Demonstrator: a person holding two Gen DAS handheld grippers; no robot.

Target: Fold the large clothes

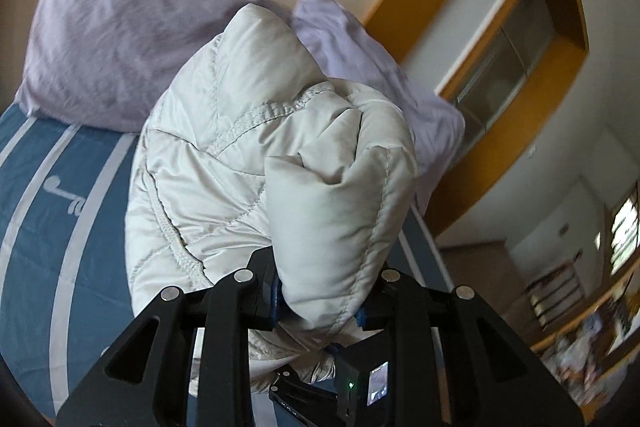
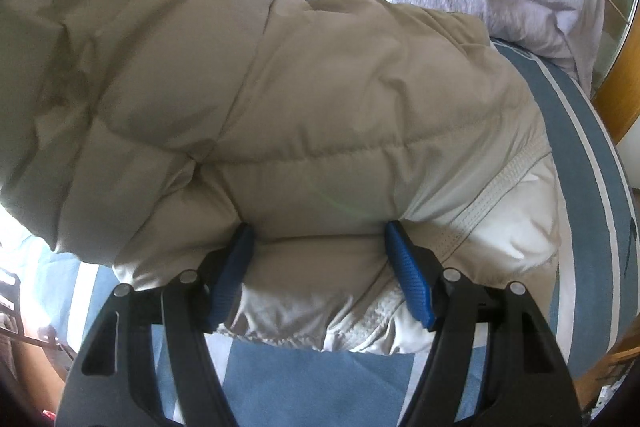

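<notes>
Bed with blue quilted cover [image 1: 36, 227] striped in white, two crumpled lilac pillows [image 1: 108, 51] at its head, pale beige puffy quilted jacket [image 2: 320, 131] heaped on the cover, touching the pillows

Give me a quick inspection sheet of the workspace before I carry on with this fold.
Surface: bed with blue bedspread with pale stripes, under the garment.
Job's things: one puffer jacket, quilted, beige outside with a pale lining, bunched on the bedspread.
Clutter: two lilac pillows at the head of the bed; the jacket reaches up against them.
Grippers: left gripper shut on a puffy fold of the jacket; right gripper open, fingers spread, pads against the jacket's near edge.
Cables: nothing seen.
Surroundings: beige wall, orange-framed window, blurred shelves beyond.
</notes>
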